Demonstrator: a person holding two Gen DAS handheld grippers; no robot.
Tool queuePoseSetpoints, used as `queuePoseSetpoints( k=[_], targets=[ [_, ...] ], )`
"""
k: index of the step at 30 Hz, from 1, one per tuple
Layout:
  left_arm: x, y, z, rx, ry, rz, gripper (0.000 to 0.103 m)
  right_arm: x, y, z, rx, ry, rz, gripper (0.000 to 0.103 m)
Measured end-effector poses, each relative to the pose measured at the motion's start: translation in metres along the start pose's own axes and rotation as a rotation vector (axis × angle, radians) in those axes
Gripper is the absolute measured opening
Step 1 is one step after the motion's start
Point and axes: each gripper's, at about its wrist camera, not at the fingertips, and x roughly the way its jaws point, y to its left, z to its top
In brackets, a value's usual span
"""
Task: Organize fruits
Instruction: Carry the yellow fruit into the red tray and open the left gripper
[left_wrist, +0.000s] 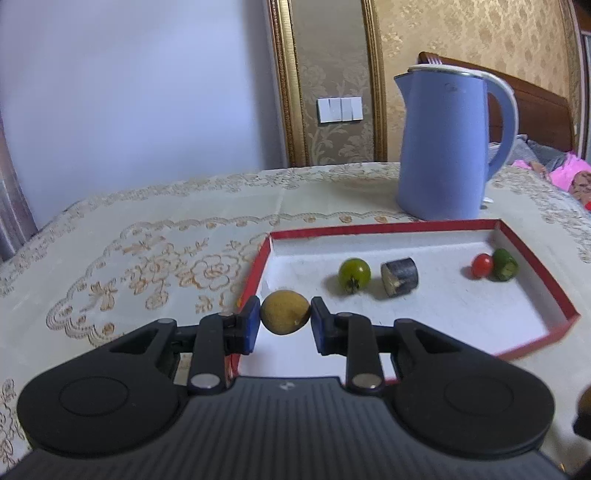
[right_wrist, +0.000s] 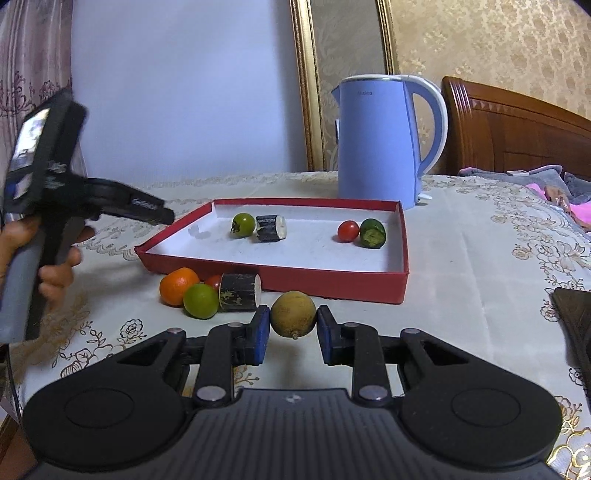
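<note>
Two brownish-yellow round fruits are held at once: one is clamped between the blue pads of the left gripper (left_wrist: 285, 320), a tan fruit (left_wrist: 284, 312) poised over the near left corner of the red tray (left_wrist: 535, 258), and a second tan fruit (right_wrist: 293, 314) is pinched in the right gripper (right_wrist: 293, 332) above the tablecloth (right_wrist: 480, 277), just in front of the tray's near wall. Inside the tray four pieces are counted: one green tomato (right_wrist: 243, 224), one dark cut cylinder (right_wrist: 271, 228), one red cherry tomato (right_wrist: 348, 231) and one green cut piece (right_wrist: 372, 233). Only the right wrist view shows the cluster outside the tray: one orange (right_wrist: 179, 286), one lime-green fruit (right_wrist: 201, 301), a red one (right_wrist: 214, 281) mostly hidden behind them, and a second dark cylinder (right_wrist: 239, 291), all touching. That view also takes in the left gripper's body and the hand (right_wrist: 55, 273) on its handle. One blue kettle (right_wrist: 380, 144) stands behind the tray, with "Midea" faintly readable near its rim; a wall switch (left_wrist: 340, 109) is seen only from the left wrist.
</note>
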Motion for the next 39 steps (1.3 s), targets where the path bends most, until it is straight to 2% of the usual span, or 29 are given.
queuePoseSetpoints(
  k=[11,14,24,26,30,33,35,37,39],
  targets=[
    [0.041,-0.007,0.023,-0.004,0.035,0.031,0.026,-0.004,-0.003,-0.001,0.002,-0.007,0.006,0.027],
    [0.055,-0.011,0.027,0.007,0.043,0.061,0.026,-0.004,-0.003,-0.001,0.002,-0.007,0.007,0.027],
    [0.086,-0.013,0.029,-0.015,0.09,0.087,0.027,-0.005,-0.003,-0.001,0.002,-0.01,0.016,0.027],
    [0.088,-0.012,0.028,-0.018,0.097,0.089,0.031,-0.005,-0.003,-0.002,0.004,-0.01,0.016,0.027],
    [0.085,-0.009,0.027,-0.023,0.096,0.091,0.045,-0.004,-0.003,-0.002,0.012,-0.009,0.012,0.027],
    [0.076,-0.004,0.023,-0.016,0.089,0.09,0.049,-0.003,-0.002,-0.001,0.011,-0.009,0.013,0.027],
    [0.067,0.0,0.018,-0.015,0.081,0.091,0.057,-0.002,0.0,0.0,0.011,-0.009,0.013,0.027],
    [0.055,0.007,0.011,-0.023,0.068,0.106,0.072,-0.001,0.0,0.0,0.009,-0.009,0.012,0.027],
    [0.044,0.016,0.003,-0.043,0.059,0.111,0.075,0.001,0.002,0.002,0.007,-0.009,0.011,0.027]
  ],
)
